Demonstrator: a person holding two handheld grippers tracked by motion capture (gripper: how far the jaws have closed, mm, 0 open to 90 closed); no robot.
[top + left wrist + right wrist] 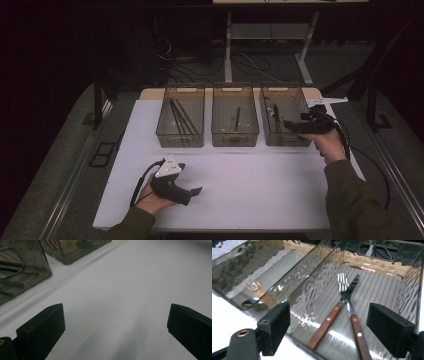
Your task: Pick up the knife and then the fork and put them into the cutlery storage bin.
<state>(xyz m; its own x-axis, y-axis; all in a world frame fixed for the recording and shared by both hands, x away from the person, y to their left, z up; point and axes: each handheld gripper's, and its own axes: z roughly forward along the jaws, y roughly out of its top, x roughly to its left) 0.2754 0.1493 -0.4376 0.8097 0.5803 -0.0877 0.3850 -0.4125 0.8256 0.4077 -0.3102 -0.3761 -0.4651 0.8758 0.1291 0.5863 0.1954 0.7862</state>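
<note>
Three smoky clear bins stand in a row at the back of the white table (250,175). The right bin (280,90) (377,263) holds a fork (342,281) and a knife (325,325), both with wooden handles, lying crossed on its floor. My right gripper (286,124) (332,317) hovers over that bin's near end, open, with nothing between its pads. My left gripper (196,191) (115,322) rests low at the front left of the table, open over bare white surface.
The left bin (181,141) holds several long dark sticks. The middle bin (235,140) (262,272) holds one dark utensil. In the left gripper view, two bins (22,277) sit at the upper left. Table legs and cables lie on the floor beyond.
</note>
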